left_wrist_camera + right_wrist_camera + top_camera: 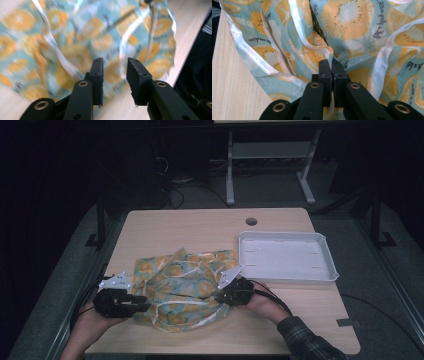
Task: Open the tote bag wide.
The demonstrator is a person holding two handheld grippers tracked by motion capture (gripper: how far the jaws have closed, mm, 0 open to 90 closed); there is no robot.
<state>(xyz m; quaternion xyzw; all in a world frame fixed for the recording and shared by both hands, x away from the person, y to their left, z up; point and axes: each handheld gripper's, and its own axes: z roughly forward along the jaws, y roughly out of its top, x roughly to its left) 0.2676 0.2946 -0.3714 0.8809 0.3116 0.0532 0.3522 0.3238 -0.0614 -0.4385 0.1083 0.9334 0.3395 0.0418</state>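
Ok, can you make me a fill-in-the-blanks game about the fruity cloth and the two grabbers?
1. The cloth is printed with slices of ____.
2. The right gripper is ____ on the cloth.
3. The left gripper has its jaws ____.
4. The white tray sits to the ____ of the cloth in the high view.

Missing words: orange; shut; open; right

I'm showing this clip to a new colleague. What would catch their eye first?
The crumpled teal cloth printed with orange citrus slices, lying near the table's front edge. The right gripper is shut on a fold of it, while the left gripper stands open at its left edge. Behind and to the right sits a white tray.
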